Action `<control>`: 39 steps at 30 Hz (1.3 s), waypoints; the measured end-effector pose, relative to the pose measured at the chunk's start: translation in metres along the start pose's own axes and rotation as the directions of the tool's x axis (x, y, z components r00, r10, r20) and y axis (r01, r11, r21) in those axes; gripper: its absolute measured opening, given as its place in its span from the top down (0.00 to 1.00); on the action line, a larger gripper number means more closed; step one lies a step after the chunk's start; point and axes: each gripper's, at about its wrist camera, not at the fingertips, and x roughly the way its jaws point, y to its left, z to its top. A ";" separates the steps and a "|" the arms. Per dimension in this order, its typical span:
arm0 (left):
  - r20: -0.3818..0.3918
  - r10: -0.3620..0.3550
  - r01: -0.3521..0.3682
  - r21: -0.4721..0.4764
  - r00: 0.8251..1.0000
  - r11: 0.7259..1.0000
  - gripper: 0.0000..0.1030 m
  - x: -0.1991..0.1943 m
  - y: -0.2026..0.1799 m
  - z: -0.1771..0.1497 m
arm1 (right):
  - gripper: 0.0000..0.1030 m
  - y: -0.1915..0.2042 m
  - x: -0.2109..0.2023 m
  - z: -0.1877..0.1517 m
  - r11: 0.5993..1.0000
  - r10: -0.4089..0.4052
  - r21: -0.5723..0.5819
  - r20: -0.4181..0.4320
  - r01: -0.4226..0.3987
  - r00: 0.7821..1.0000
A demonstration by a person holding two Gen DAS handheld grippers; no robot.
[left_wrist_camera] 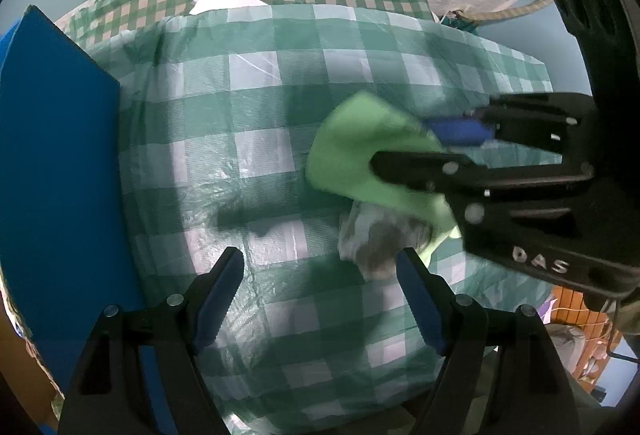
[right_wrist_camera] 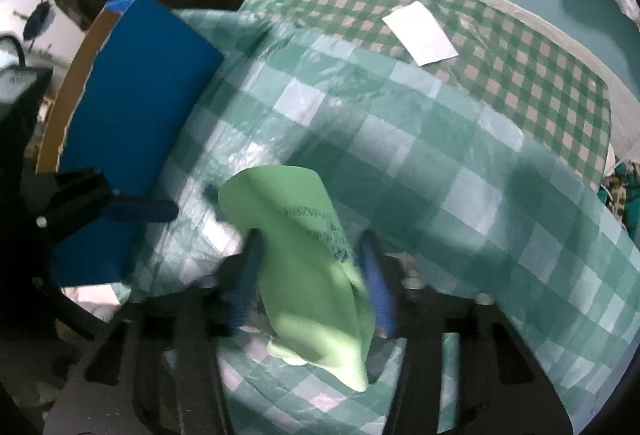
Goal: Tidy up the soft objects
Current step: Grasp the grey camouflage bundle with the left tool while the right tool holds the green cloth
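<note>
Left wrist view
Left tool (left_wrist_camera: 320,299): open, nothing between its blue pads, hanging over the checked cloth.
Right tool (left_wrist_camera: 416,151): enters from the right, closed on the green cloth; the picture is blurred here.
Green cloth (left_wrist_camera: 352,147): soft light-green piece, right of centre, caught between the right tool's fingers.
Crumpled wad (left_wrist_camera: 372,235): pale grey-white soft lump just below the green cloth, next to the left tool's right pad (left_wrist_camera: 416,307); contact cannot be told.
Checked cloth (left_wrist_camera: 240,139): large green-and-white sheet covering the desk.
Blue board (left_wrist_camera: 56,155): flat panel standing at the left edge.

Right wrist view
Right tool (right_wrist_camera: 312,287): jaws narrowed on the green cloth (right_wrist_camera: 304,243), which hangs between the pads and bears dark print.
Left tool (right_wrist_camera: 136,213): only one blue finger shows, at the left.
Blue board (right_wrist_camera: 140,107): far left, beside the checked cloth (right_wrist_camera: 440,171).
White paper (right_wrist_camera: 420,33): lies far off on a finer-checked cloth (right_wrist_camera: 540,75).
</note>
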 end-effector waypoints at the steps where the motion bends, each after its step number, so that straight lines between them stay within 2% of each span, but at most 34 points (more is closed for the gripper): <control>1: -0.001 -0.002 0.002 0.001 1.000 1.000 0.23 0.000 0.000 0.000 | 0.81 0.001 0.001 -0.001 1.000 -0.011 -0.004 -0.003 0.011 1.000; 3: -0.002 -0.001 0.001 0.004 1.000 1.000 0.23 -0.001 -0.001 0.002 | 0.91 0.001 0.000 -0.004 1.000 -0.007 -0.002 0.002 0.007 1.000; 6: 0.001 -0.004 0.004 0.017 1.000 1.000 0.23 -0.003 -0.001 0.005 | 0.93 0.000 -0.004 -0.009 1.000 0.007 0.000 0.015 -0.007 1.000; 11: 0.007 -0.006 0.006 0.055 1.000 0.998 0.23 -0.007 -0.008 0.011 | 0.93 -0.007 -0.021 -0.019 0.999 0.001 0.044 0.055 -0.003 0.998; 22: -0.006 -0.013 0.014 0.164 1.000 0.986 0.22 -0.003 -0.037 0.026 | 0.93 -0.050 -0.064 -0.056 0.968 -0.023 0.252 0.148 -0.015 0.989; 30: -0.056 0.002 0.013 0.258 0.998 0.966 0.22 0.017 -0.066 0.029 | 0.93 -0.072 -0.072 -0.086 0.935 -0.047 0.353 0.164 -0.014 0.985; 39: -0.092 0.046 -0.017 0.291 0.995 0.957 0.22 0.043 -0.079 0.026 | 0.93 -0.083 -0.079 -0.111 0.909 -0.051 0.417 0.181 -0.029 0.982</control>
